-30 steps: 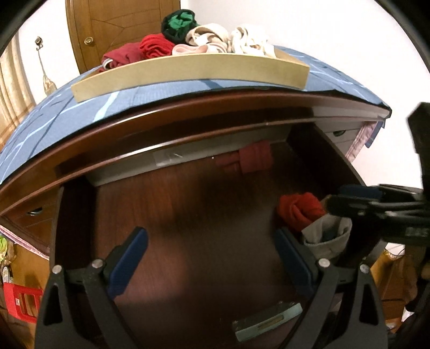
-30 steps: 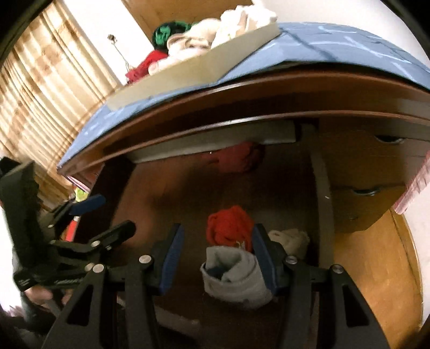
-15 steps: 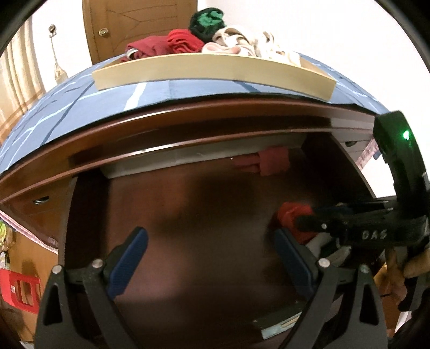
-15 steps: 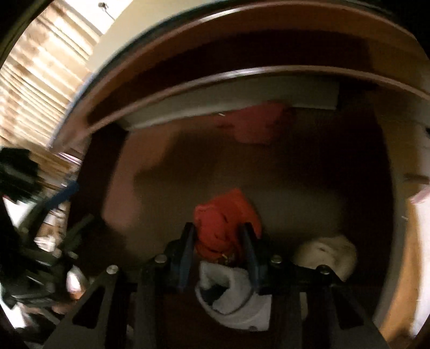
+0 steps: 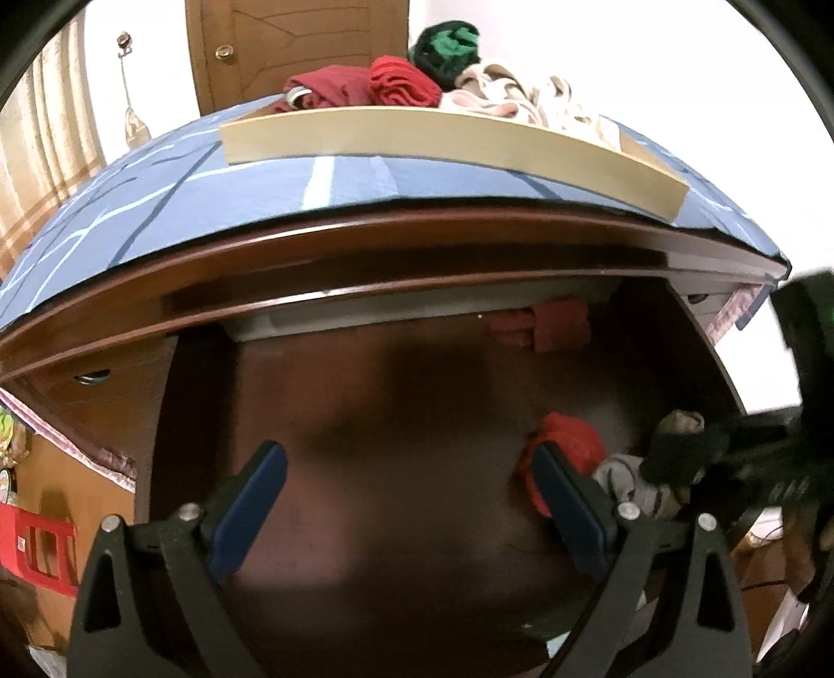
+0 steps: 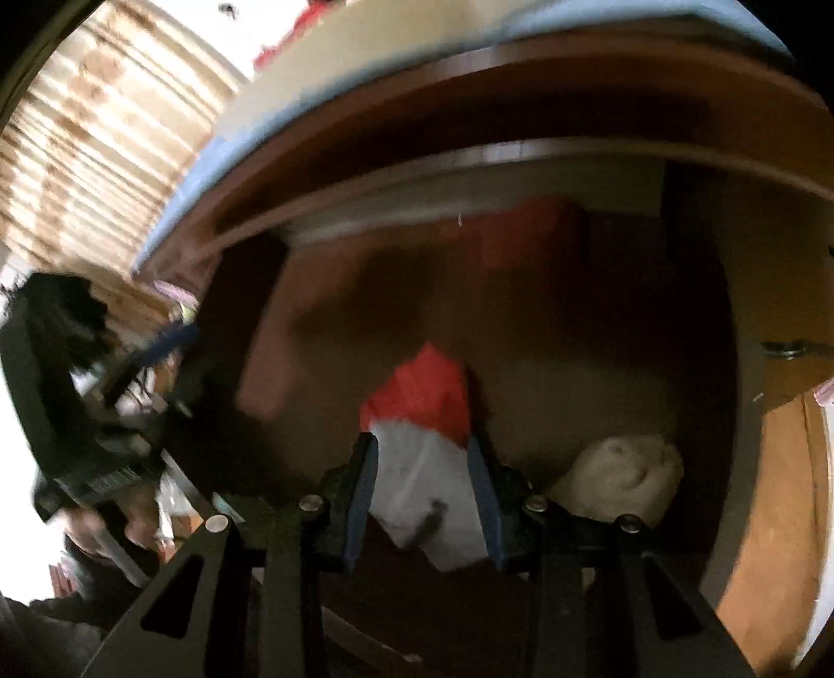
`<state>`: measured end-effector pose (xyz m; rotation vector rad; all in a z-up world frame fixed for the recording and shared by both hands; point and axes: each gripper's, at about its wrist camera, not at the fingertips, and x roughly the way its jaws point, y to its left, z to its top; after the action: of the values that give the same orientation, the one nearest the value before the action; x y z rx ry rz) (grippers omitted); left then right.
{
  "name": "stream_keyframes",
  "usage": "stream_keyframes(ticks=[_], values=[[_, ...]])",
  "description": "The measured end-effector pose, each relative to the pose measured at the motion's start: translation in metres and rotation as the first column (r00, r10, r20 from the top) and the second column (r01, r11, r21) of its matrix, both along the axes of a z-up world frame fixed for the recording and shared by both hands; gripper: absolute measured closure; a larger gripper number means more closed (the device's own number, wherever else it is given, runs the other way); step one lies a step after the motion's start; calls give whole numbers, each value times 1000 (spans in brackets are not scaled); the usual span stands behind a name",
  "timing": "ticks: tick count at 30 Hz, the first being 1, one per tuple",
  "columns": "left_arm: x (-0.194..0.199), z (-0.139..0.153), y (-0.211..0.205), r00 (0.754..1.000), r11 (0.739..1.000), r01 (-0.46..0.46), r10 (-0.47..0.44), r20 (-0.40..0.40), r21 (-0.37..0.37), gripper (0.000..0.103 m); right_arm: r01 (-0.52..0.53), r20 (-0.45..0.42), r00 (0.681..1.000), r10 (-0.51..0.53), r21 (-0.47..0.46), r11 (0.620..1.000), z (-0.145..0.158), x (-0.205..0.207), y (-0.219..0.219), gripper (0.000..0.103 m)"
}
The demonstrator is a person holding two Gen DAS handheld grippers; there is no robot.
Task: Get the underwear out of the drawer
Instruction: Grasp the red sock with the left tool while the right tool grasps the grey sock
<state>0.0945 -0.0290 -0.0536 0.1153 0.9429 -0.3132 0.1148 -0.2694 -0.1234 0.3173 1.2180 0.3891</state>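
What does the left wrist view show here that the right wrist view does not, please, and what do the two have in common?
Only the left wrist view shows the tray of rolled garments on the blue cloth, the door and the open left gripper. Only the right wrist view shows the right gripper closed on the grey underwear, with the curtain behind. Both show the drawer, the red roll, the grey piece and the cream roll.

The drawer point(image 5: 365, 469) is dark reddish-brown wood, holding a bright red roll point(image 5: 568, 448), a grey roll point(image 6: 427, 490), a cream roll point(image 6: 620, 480) and a dull red piece point(image 5: 552, 326). Above, the cloth point(image 5: 156, 208) is blue with pale stripes, and the tray point(image 5: 417, 135) is beige. The gripper pads point(image 5: 250, 500) are dark blue on black frames.
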Motion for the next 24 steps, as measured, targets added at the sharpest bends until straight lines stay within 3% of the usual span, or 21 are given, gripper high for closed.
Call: stream_keyframes(ticks=[4, 6, 9, 12, 14, 16, 19, 24], values=[[0, 4, 5, 1000, 1000, -9, 9, 10, 3, 7, -62, -32, 998, 60, -64, 996, -13, 1, 13, 59], [0, 6, 7, 1000, 1000, -13, 13, 13, 1, 7, -99, -42, 995, 95, -105, 990, -16, 1, 20, 38], [1, 7, 10, 1000, 1000, -20, 20, 15, -5, 7, -163, -87, 984, 153, -125, 979, -23, 1, 28, 37], [2, 7, 12, 1000, 1000, -25, 25, 4, -17, 7, -136, -113, 987, 118, -170, 976, -31, 9, 25, 37], [1, 7, 11, 1000, 1000, -16, 16, 4, -14, 7, -123, -172, 980, 100, -124, 985, -39, 15, 17, 37], [1, 7, 10, 1000, 1000, -15, 15, 8, -9, 7, -114, -179, 980, 92, -114, 987, -39, 16, 12, 37], [2, 8, 9, 1000, 1000, -4, 4, -1, -16, 7, -179, -183, 972, 146, -180, 967, -36, 14, 22, 42], [2, 5, 1, 999, 999, 35, -35, -19, 5, 7, -201, -191, 969, 155, -253, 946, -36, 11, 19, 66]])
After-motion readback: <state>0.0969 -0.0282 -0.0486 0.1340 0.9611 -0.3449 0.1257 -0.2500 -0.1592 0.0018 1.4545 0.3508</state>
